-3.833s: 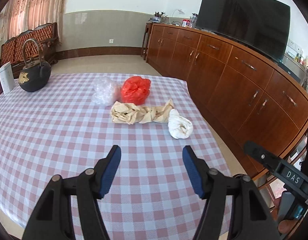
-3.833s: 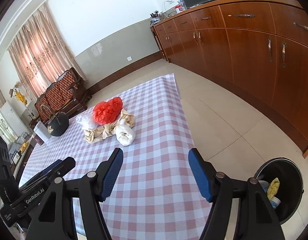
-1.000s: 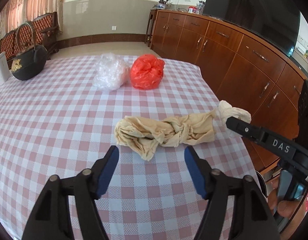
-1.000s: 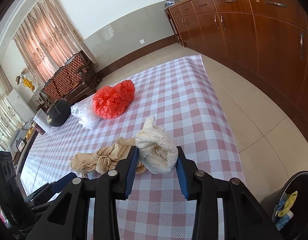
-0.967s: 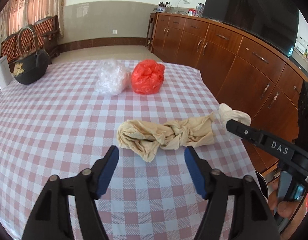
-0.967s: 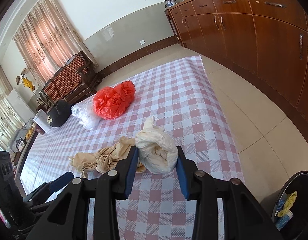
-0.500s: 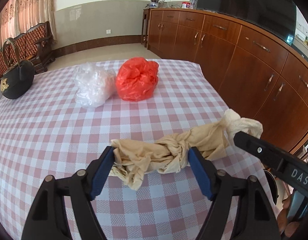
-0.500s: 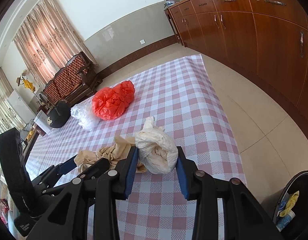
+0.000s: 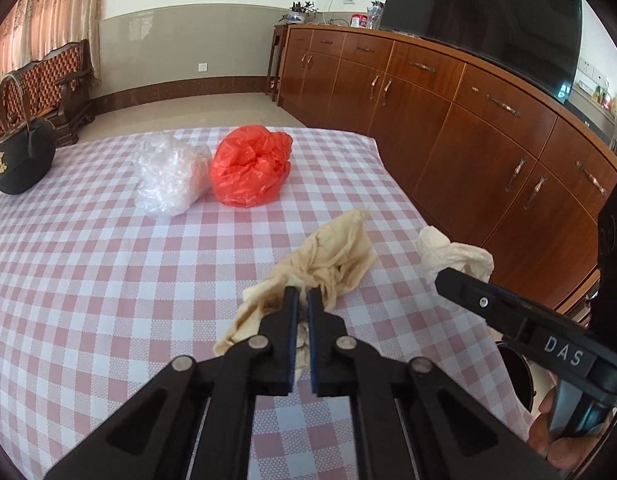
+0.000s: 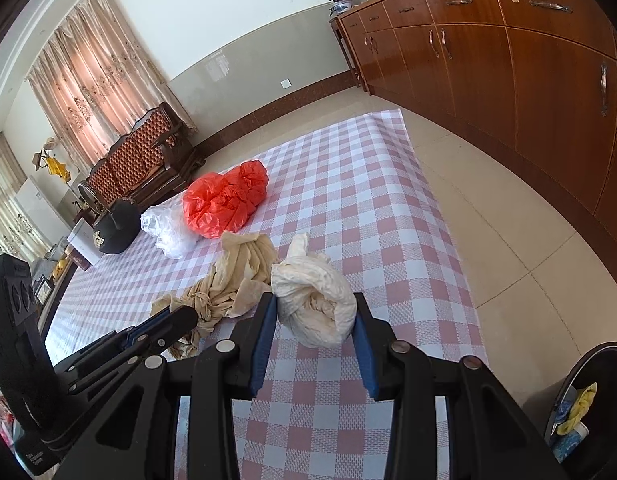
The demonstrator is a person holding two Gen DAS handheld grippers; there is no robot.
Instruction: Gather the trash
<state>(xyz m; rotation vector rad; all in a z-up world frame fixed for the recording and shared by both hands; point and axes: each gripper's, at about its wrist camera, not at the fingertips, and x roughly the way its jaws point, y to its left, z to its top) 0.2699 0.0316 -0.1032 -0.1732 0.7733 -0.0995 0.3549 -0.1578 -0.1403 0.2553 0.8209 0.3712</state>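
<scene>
My left gripper (image 9: 302, 294) is shut on a twisted beige bag (image 9: 328, 260) on the checked tablecloth (image 9: 108, 280); the bag also shows in the right wrist view (image 10: 232, 276). My right gripper (image 10: 314, 302) is shut on a white crumpled bag (image 10: 316, 304), also seen in the left wrist view (image 9: 452, 254). A red plastic bag (image 9: 250, 172) and a clear plastic bag (image 9: 168, 180) lie further back on the table.
A black trash bin (image 10: 584, 400) with some rubbish in it stands on the floor right of the table. A black kettle (image 9: 18, 156) sits at the table's far left. Wooden cabinets (image 9: 468, 128) run along the right wall.
My left gripper has closed on the beige bag, which has bunched up between its fingers. My right gripper has kept its grip on the white bag.
</scene>
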